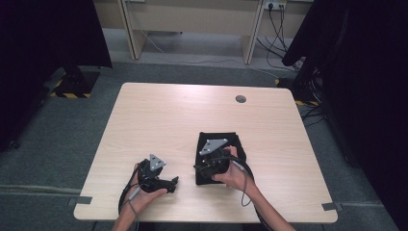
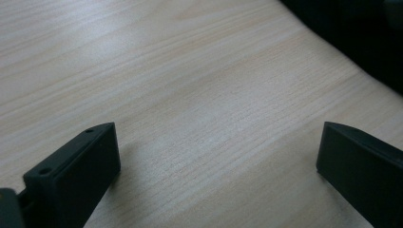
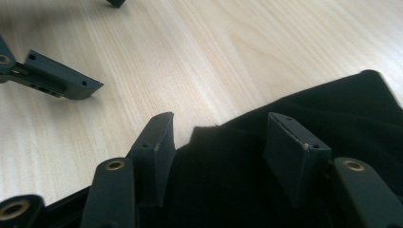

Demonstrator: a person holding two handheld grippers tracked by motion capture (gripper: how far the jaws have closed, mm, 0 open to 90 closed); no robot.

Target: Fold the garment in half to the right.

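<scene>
The right claw (image 3: 216, 142) sits low over a black cloth (image 3: 304, 118), its two dark jaws standing apart with the near edge of the fabric lying between them. In the right gripper view the jaw on the left rests right at the cloth's edge, where fabric meets bare wood, and the other jaw stands over the dark fabric; whether either pad presses on the cloth cannot be told. From the high view the right claw (image 1: 204, 166) lies on the near half of the cloth (image 1: 216, 139), the person's right hand (image 1: 235, 175) wrapped round its body and a grey three-cornered plate on top.

The left claw (image 2: 216, 152) hovers close over bare wood with its jaws spread wide and nothing between them. In the high view the left claw (image 1: 173, 182) lies to the left of the cloth, near it but apart, pointing toward it, held in the left hand (image 1: 142, 192) by the near edge.

The cloth is a folded dark rectangle lying flat on the light wooden counter (image 1: 159, 115), right of the middle and toward the near side. A small round grey cap (image 1: 240, 99) sits in the counter's far right part, well apart from everything else.
</scene>
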